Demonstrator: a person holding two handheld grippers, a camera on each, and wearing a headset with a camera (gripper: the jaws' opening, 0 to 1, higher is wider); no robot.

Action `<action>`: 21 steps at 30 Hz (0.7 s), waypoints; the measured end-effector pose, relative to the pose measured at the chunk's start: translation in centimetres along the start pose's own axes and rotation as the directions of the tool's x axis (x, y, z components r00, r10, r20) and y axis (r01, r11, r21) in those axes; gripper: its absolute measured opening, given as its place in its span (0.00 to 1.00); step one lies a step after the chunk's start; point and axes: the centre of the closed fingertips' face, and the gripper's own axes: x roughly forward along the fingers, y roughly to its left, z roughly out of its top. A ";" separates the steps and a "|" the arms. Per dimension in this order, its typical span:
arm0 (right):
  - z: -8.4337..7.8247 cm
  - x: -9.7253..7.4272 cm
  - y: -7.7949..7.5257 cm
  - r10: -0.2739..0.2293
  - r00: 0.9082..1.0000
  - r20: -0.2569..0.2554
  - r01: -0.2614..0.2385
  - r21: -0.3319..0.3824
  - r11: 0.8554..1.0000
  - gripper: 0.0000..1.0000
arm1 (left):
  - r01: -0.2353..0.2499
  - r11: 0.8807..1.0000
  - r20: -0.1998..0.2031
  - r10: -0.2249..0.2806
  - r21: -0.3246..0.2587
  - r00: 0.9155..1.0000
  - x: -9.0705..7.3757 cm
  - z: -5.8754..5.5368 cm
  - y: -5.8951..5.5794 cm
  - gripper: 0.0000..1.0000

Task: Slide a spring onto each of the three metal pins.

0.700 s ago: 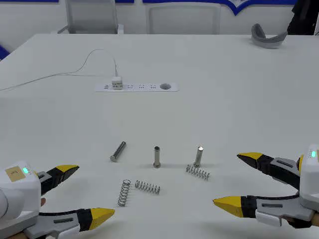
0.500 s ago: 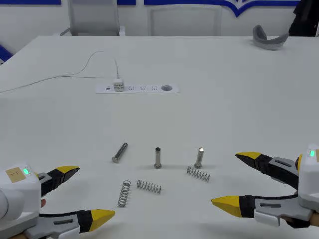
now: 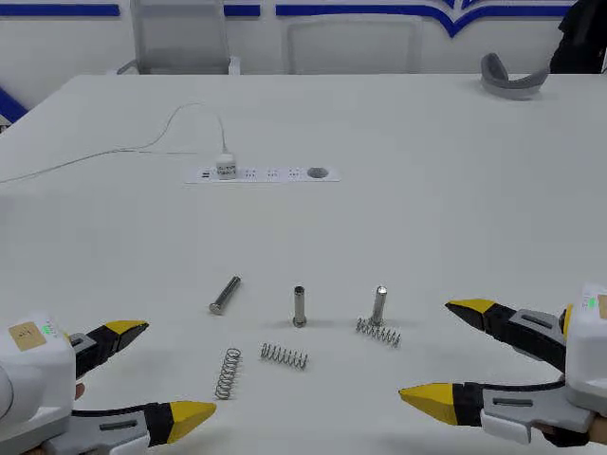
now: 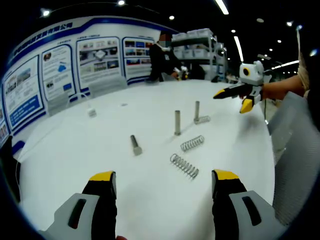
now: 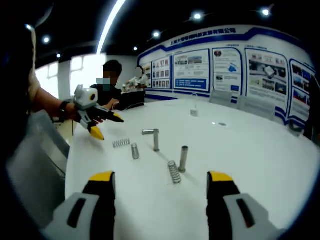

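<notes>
Hovering low over the white surface (image 3: 455, 190), left tool (image 3: 175, 370) and right tool (image 3: 427, 348) both stood wide open, holding nothing. Rightmost spring (image 3: 378, 331) lay flat, long axis left-to-right, against the foot of the upright right pin (image 3: 379, 301), left of the right tool, which was nearer
</notes>
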 end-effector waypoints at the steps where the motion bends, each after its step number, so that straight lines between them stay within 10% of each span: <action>1: 0.0 0.0 0.0 -0.001 1.000 0.000 0.001 0.001 1.000 0.76 | 0.000 1.000 0.001 0.000 0.000 1.000 0.0 0.0 0.0 0.79; 21: -0.1 -0.4 -0.3 -0.021 1.000 0.001 0.021 0.010 1.000 0.76 | 0.007 0.999 0.004 -0.007 0.038 1.000 1.0 2.3 2.0 0.75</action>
